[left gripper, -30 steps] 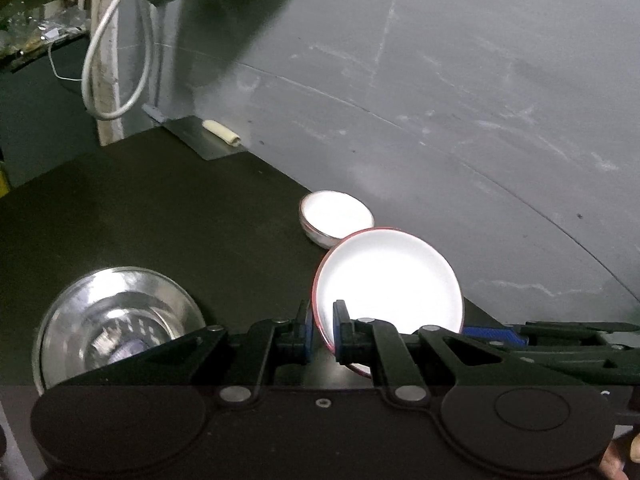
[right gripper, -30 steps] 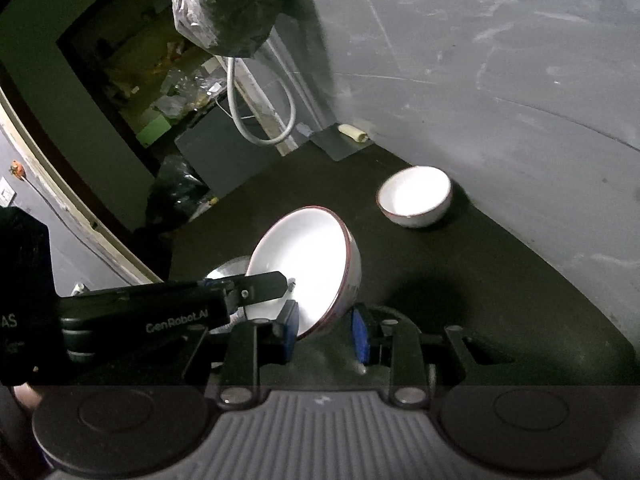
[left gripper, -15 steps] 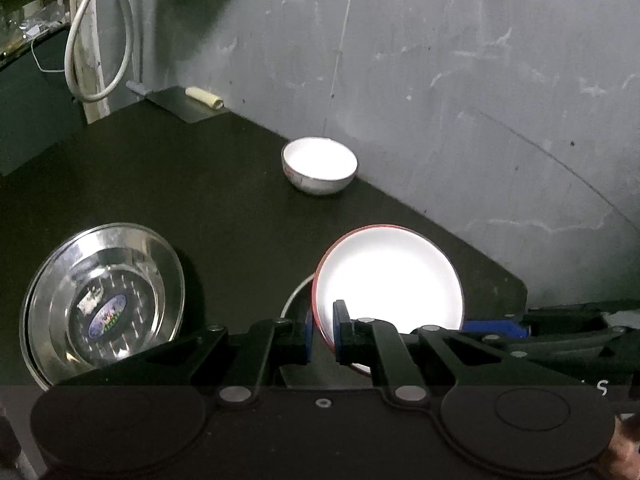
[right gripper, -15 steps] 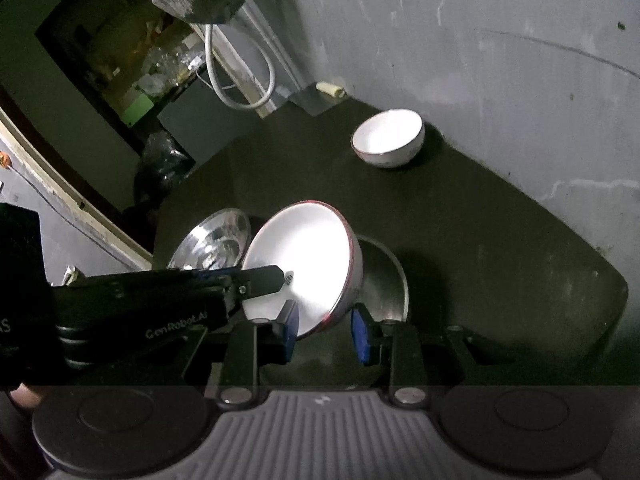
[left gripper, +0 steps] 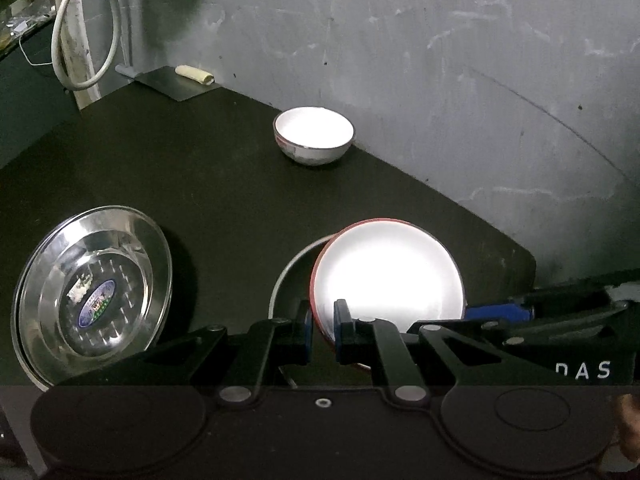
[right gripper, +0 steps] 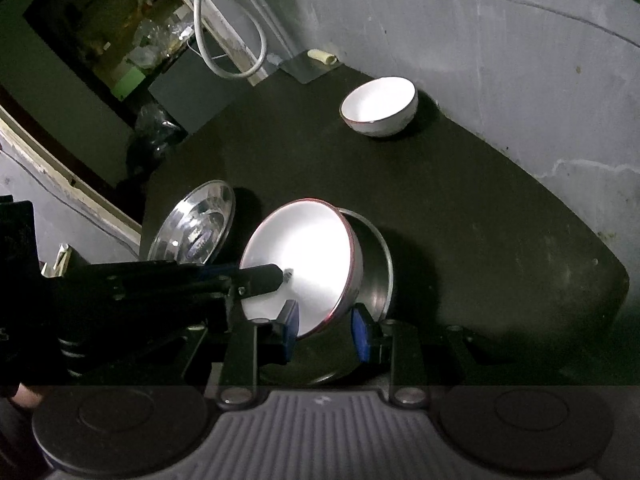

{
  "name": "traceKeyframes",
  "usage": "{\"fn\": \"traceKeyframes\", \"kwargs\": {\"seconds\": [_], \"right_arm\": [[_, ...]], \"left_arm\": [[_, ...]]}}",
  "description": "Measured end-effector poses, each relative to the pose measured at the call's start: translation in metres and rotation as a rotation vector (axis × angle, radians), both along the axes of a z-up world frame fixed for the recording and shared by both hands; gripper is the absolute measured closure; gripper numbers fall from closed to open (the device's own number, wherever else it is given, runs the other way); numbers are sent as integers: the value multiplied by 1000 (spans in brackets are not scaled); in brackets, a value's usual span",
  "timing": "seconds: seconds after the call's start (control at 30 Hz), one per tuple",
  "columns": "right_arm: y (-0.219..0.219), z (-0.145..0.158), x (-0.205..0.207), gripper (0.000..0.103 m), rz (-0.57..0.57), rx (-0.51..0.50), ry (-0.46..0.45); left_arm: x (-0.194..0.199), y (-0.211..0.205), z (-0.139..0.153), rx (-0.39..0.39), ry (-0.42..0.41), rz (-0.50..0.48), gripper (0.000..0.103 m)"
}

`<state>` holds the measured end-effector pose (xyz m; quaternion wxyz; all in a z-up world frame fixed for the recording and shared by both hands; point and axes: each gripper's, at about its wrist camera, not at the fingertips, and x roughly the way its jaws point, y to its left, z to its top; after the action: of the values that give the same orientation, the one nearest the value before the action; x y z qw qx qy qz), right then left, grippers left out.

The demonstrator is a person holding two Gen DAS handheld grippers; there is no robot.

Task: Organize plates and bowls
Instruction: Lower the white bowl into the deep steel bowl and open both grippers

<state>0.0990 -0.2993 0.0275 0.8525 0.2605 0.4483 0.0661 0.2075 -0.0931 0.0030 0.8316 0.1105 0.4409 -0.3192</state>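
Bowl (left gripper: 388, 276) with the red rim has risen since a second ago; your left gripper (left gripper: 322, 332) pinches its rim above a steel pan (right gripper: 376, 264), while your right gripper (right gripper: 326, 332) brackets it, fingers spread.

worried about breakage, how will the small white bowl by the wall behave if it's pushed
The small white bowl looks glazed ceramic, so probably stiff, chip-prone and slippery. Its rounded sides narrow to a small base, so a high push may tip it; a low one likely slides it across the dark table.
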Motion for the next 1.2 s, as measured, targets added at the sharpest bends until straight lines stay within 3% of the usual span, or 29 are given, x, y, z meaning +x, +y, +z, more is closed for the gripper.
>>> {"fn": "traceKeyframes", "kwargs": {"seconds": [0.53, 1.2], "right_arm": [[0, -1, 13, 71, 39, -16, 48], [-7, 3, 16, 67, 63, -43, 24]], "left_arm": [[3, 2, -9, 32, 45, 14, 89], [8, 3, -7, 13, 87, 35, 85]]}}
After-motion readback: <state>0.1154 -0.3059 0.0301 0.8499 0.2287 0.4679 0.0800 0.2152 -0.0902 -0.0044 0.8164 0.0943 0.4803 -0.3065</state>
